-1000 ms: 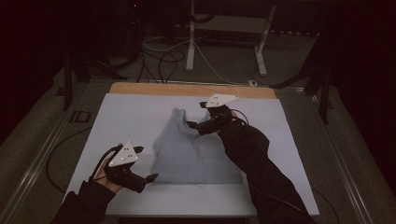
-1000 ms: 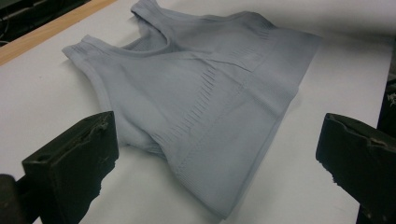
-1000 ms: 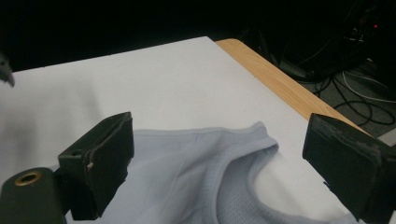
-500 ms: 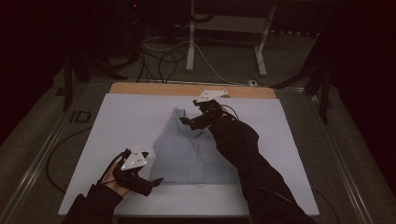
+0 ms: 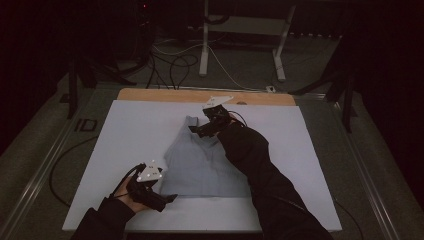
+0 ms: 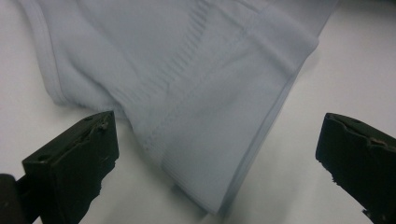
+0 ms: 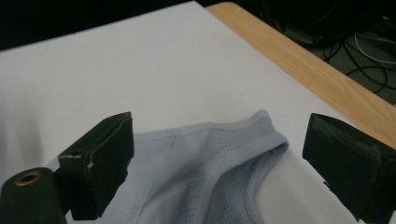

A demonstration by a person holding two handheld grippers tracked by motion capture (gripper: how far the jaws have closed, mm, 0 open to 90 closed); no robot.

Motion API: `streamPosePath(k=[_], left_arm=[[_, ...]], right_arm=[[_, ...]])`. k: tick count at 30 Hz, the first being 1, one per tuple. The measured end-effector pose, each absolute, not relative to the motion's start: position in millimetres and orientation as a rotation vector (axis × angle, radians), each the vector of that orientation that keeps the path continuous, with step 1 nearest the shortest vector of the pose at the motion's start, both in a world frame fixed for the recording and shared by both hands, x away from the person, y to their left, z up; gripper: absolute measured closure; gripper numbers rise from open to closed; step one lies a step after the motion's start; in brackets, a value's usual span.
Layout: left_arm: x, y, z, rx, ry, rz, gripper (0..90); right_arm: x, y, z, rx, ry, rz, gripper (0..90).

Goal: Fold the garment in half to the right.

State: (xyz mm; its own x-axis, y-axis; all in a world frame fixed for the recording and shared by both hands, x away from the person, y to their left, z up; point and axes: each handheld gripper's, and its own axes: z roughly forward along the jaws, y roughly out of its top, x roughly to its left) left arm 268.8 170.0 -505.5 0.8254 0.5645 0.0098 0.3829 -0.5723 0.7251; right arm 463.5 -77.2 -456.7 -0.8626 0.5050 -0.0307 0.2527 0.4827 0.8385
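- Lying flat on the white board (image 5: 125,135), the pale blue sleeveless top (image 5: 200,165) had its hem toward the near edge and its shoulder straps toward the far edge, roughly midway between the board's left and right edges.
- At the near-left corner of the garment, the left gripper (image 5: 167,199) sat low over the board in the person's left hand (image 5: 131,192), its jaws spread wide apart.
- From the left gripper view, the hem corner (image 6: 212,186) of the top lay between those parted jaws, with neither jaw touching the fabric.
- Farther back, the right gripper (image 5: 196,131) reached to the far strap of the top, the dark sleeve (image 5: 260,170) lying across the garment's right side.
- From the right gripper view, its jaws stood wide apart around the mesh strap (image 7: 259,128), gripping nothing.
- Beyond the board's far edge ran a wooden strip (image 5: 165,95) of the table.
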Motion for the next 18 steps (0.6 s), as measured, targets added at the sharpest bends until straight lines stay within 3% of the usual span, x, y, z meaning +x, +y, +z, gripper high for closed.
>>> streamPosePath(k=[7,18], left_arm=[[274,171,-517,2.316,0.752,0.256,6.5],[277,172,-525,2.380,0.763,0.208,30.1]], right_arm=[[469,-72,-463,0.647,2.467,1.297,10.9],[479,-61,-470,0.662,2.498,1.255,10.9]])
